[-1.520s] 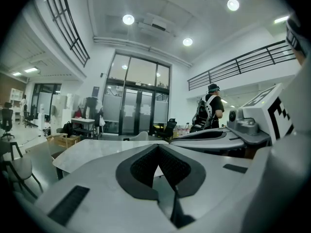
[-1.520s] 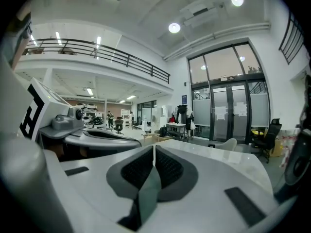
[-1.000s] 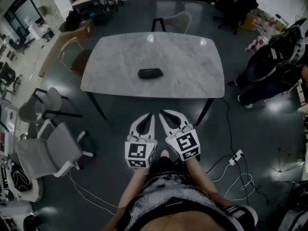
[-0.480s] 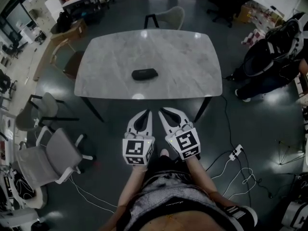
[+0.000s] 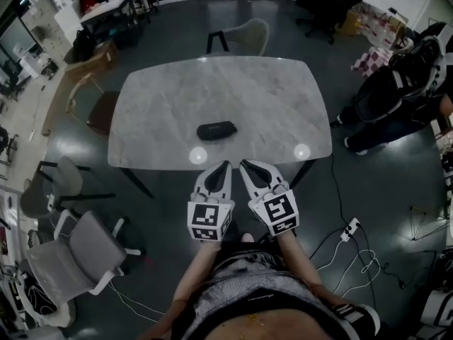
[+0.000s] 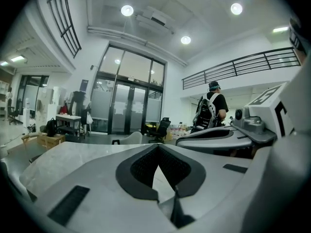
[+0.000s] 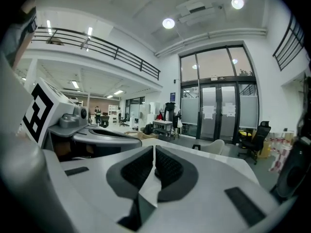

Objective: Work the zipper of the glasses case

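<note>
The black glasses case (image 5: 216,130) lies untouched on the marble table (image 5: 269,98), near its near edge. The left gripper (image 5: 226,165) and right gripper (image 5: 243,164), both closed on nothing, hover at that edge. I judge the zipper work not yet begun.

Side by side at the near edge of the table (image 5: 269,98): left gripper (image 5: 227,165) and right gripper (image 5: 243,164). Ahead of the left gripper and slightly to its left, on the table, well apart from its tips: the glasses case (image 5: 216,130). Straight ahead past the table's far edge, a chair (image 5: 249,34); left of and behind the left gripper, an office chair (image 5: 74,250); far right of the right gripper, a person (image 5: 396,94).
</note>
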